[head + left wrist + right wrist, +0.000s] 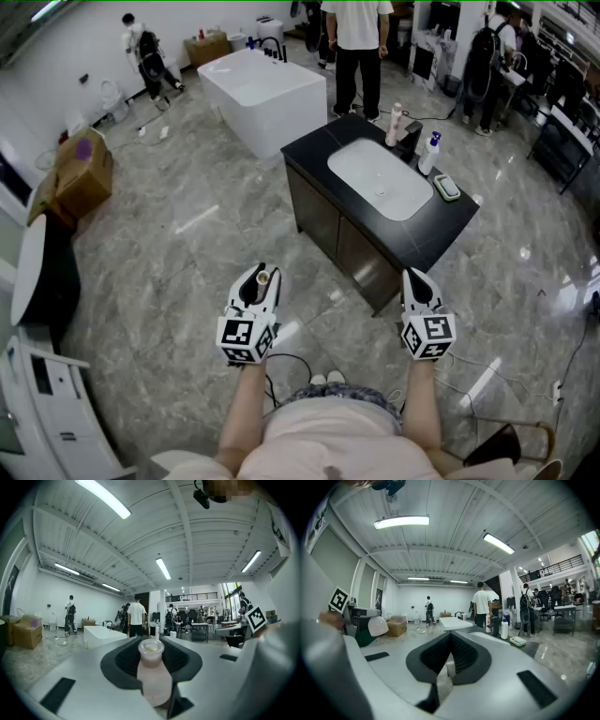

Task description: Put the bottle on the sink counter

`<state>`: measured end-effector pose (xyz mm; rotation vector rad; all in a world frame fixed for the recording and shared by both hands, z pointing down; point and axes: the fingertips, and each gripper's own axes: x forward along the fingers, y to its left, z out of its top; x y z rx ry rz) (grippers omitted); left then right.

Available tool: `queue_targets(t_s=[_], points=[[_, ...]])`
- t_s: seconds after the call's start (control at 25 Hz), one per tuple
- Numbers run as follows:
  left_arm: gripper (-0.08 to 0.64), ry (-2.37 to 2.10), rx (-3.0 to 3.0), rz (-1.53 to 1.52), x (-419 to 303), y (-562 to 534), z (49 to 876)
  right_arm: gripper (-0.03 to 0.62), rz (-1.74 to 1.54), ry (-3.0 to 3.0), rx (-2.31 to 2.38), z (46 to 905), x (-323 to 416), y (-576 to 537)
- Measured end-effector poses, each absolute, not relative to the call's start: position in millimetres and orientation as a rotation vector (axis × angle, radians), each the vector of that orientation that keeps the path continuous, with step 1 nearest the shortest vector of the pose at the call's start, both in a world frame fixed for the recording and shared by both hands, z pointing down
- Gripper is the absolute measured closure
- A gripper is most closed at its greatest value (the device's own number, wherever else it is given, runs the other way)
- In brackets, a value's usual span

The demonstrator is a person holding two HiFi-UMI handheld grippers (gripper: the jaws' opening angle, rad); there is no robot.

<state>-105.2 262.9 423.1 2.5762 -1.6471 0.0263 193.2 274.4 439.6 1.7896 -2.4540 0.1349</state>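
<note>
My left gripper (255, 292) is shut on a small pale pink bottle (265, 277) with a cream cap, held upright over the floor. In the left gripper view the bottle (152, 677) stands between the dark pads (123, 660). My right gripper (419, 287) is shut with nothing in it; its pads (461, 654) meet at the tips. The black sink counter (448, 221) with a white basin (380, 178) stands ahead and to the right, well beyond both grippers. In the right gripper view the sink counter (534, 648) lies ahead on the right.
On the counter stand a pink bottle (395, 124), a black faucet (410, 139), a white spray bottle (428, 154) and a green soap dish (446, 187). A white bathtub (262, 94) sits behind it. A person (356, 47) stands beyond the counter. Cardboard boxes (80, 173) lie at left.
</note>
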Motion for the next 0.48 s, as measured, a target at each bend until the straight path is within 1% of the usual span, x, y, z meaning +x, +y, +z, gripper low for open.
queue_targets(t_s=[0.48], points=[[0.425, -1.651, 2.56, 0.017, -103.5, 264.1, 429.5, 0.578, 0.138, -2.46, 1.81, 441.3, 195.7, 276.6]])
